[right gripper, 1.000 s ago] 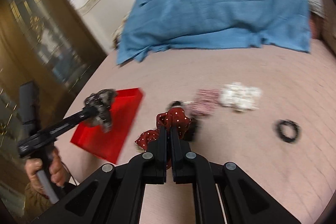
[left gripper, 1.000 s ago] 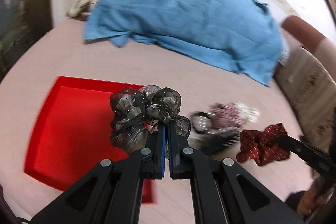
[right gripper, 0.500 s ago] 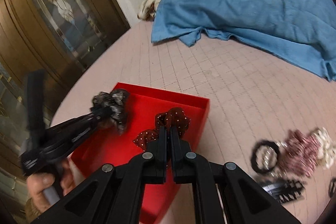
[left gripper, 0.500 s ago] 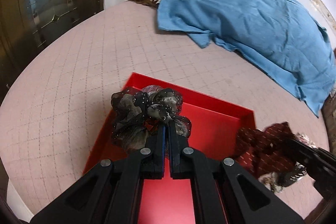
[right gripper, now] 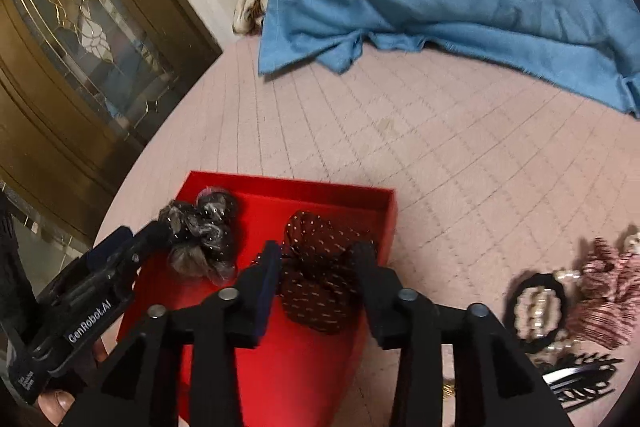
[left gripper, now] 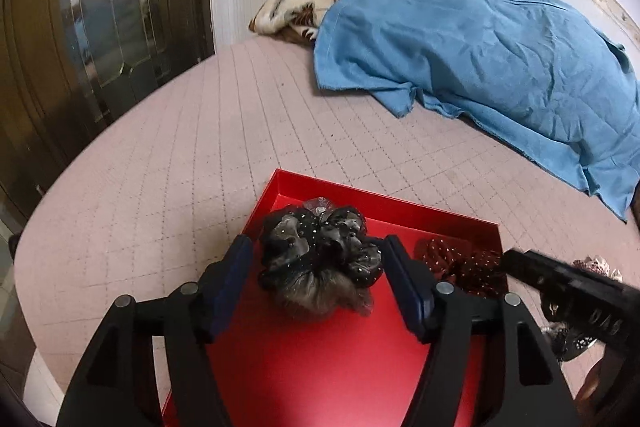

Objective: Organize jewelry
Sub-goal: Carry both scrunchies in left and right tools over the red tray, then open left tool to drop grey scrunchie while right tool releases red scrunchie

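Observation:
A red tray [left gripper: 380,201] lies on the pink quilted bed. My left gripper [left gripper: 318,254] hovers over the tray's left part, its jaws opening. A grey-black sequinned scrunchie [left gripper: 320,263] rests on the tray floor between the fingers, and the pads stand clear of it. In the right wrist view my right gripper [right gripper: 318,259] is over the right part of the tray [right gripper: 280,182], its jaws opening too. A dark red dotted scrunchie [right gripper: 320,291] lies between and under its fingers. The grey-black scrunchie [right gripper: 200,239] sits to its left.
A blue cloth [left gripper: 480,67] is spread over the far side of the bed, with a patterned cloth [left gripper: 292,11] beside it. A wood-and-glass door [right gripper: 60,67] stands at the left. Right of the tray lie a black pearl ring [right gripper: 536,307], a pink scrunchie [right gripper: 608,291] and a black hair claw [right gripper: 580,375].
Both grippers carried their scrunchies leftward over the red tray and lowered them. Both jaws, shut half a second ago, now stand apart, and the scrunchies lie in the tray.

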A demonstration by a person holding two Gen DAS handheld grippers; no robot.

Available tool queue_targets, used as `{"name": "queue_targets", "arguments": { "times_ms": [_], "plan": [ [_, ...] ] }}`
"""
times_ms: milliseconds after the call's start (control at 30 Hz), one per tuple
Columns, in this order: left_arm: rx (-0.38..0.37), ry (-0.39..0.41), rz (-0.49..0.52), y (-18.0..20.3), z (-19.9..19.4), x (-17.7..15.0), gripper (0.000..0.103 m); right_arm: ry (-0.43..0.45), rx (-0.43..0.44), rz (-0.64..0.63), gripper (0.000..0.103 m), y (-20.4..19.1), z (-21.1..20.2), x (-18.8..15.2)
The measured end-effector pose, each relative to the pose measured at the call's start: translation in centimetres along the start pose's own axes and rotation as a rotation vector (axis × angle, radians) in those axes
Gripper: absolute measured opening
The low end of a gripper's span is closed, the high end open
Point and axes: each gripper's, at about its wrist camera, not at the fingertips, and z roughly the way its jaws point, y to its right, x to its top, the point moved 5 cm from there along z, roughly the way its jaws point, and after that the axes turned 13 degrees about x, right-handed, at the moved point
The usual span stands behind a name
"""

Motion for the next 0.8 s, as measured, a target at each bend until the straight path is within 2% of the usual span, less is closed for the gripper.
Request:
{"name": "queue_targets", "arguments": {
  "times_ms": [167,367,567,800],
  "plan": [
    [0.004,0.059,0.017,0.4,-2.4,0.0,0.071,0.059,-0.027,0.008,0.051,0.8,-3.1,0.0],
    [0.011,0.103,0.015,0.9,-4.2,-0.1,0.072,0.103,-0.063,0.014,0.052,1.6,-5.9,-0.7],
    [0.029,0.124,0.017,1.0,-5.0,-0.2,0.072,0.106,-0.069,0.019,0.052,2.0,-6.5,-1.2],
    [0.013,0.104,0.021,1.3,-4.9,-0.4,0.072,0.100,-0.072,0.038,0.053,2.8,-6.3,-1.9]
  ]
}}
